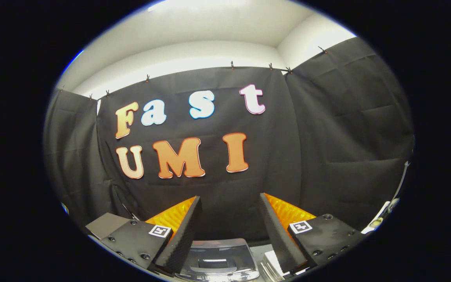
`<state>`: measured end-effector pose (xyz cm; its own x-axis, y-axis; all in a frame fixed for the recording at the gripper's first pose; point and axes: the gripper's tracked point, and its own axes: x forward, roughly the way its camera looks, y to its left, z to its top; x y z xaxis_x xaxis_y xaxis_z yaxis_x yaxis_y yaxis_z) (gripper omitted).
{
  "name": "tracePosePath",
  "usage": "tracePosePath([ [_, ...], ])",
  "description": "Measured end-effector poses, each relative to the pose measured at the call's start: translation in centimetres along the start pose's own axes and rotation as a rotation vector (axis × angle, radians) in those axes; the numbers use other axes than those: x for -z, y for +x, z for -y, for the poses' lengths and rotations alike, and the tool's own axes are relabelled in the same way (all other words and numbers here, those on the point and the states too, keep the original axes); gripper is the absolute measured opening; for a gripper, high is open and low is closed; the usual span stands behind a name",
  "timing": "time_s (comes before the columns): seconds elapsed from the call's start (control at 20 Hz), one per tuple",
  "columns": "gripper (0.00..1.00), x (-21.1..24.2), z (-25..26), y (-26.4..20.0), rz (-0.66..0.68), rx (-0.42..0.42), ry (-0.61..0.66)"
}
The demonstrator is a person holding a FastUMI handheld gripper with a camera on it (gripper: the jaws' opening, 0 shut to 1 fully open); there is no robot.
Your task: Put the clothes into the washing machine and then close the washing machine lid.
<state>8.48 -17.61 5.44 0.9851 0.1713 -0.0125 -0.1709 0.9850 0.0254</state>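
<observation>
Low between the fingers, the washing machine lid (217,260) shows only in part, its front cut off; the tongs (230,203) stand open, holding nothing.

No readable text, brand or number stands on anything here; each finger mount of the tool (229,203), whose fingers stand apart with nothing between them, bears a small square black-and-white coded marker (159,231), not legible writing.

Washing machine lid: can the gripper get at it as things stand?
Probably yes. The gripper has its jaws open and holding nothing, and the washing machine lid lies low between the fingers with nothing across it, though the gripper would have to tip down.
</observation>
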Motion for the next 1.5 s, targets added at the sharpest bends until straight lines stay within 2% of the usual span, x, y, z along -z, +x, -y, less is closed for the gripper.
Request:
tracePosePath([
  [0.25, 0.94, -4.7, -3.7, 0.1, 0.087, -0.032, -0.030],
  [0.4, 0.94, -5.5, -4.3, 0.8, 0.109, -0.001, -0.037],
  [0.55, 0.94, -5.2, -4.7, 1.7, 0.116, 0.050, -0.061],
  [0.85, 0.94, -3.7, -6.7, 2.4, 0.121, 0.099, -0.054],
  [1.05, 0.94, -1.6, -9.1, 3.0, 0.090, 0.086, -0.029],
  [1.5, 0.94, -1.0, -12.5, 3.9, 0.075, 0.055, -0.057],
])
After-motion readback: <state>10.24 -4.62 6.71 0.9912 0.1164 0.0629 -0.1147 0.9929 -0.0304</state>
